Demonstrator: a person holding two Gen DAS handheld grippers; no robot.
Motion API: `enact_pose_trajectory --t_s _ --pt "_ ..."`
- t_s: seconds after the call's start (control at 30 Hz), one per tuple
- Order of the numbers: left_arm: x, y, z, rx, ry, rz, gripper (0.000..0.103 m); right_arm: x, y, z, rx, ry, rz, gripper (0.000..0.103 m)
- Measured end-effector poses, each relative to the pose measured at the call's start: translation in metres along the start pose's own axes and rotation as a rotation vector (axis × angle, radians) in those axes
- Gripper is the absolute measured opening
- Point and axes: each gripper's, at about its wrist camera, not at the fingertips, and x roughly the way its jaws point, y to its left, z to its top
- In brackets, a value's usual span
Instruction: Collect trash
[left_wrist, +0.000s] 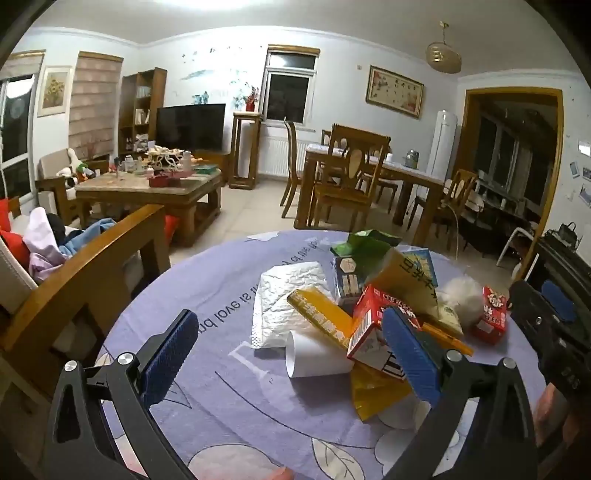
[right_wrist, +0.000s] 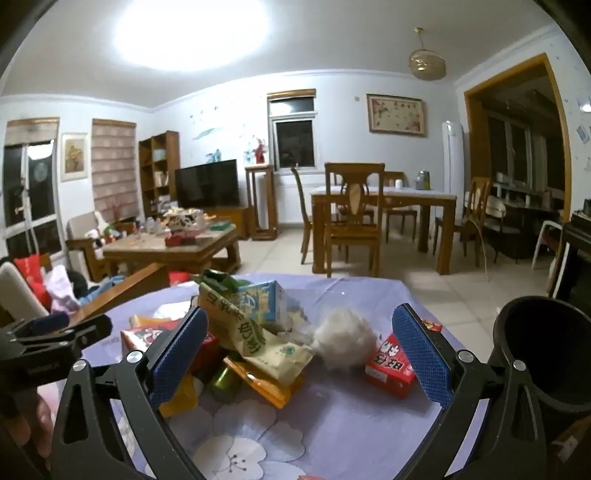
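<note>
**Both grippers spread wide over the trash pile**

My left gripper (left_wrist: 291, 336) and right gripper (right_wrist: 301, 350) are both fully released, nothing between the pads. The trash pile (right_wrist: 255, 332) sits mid-table on the purple floral cloth (right_wrist: 332, 424): a paper cup (left_wrist: 317, 356), red carton (right_wrist: 389, 367), white fluff (right_wrist: 343, 341). Black bin (right_wrist: 543, 362) stands at my right.

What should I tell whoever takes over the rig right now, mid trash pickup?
Left claw: open, empty, over the white paper cup lying on its side.
Right claw: open, empty, facing the white tissue wad and small red box.
Trash is piled on the purple tablecloth: cartons, wrappers, silver foil bag.
Black bin stands at the right claw's right.
Done: nothing visibly picked up yet.
Left: the whole pile.
</note>
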Motion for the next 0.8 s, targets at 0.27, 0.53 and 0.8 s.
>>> enact_pose_trajectory --t_s 0.27,0.53,0.8 --pt "-0.002 0.001 -0.001 0.002 -0.014 0.009 0.098 -0.004 0.002 -0.019 0.031 -0.051 -0.035 0.099" --pt "-0.003 -0.013 -0.003 0.073 -0.015 0.028 0.098 -0.01 0.005 -0.023 0.015 -0.078 -0.027 0.099" --pt "-0.005 -0.011 -0.003 0.08 -0.025 0.01 0.098 -0.013 0.002 -0.025 0.044 -0.084 0.005 0.099"
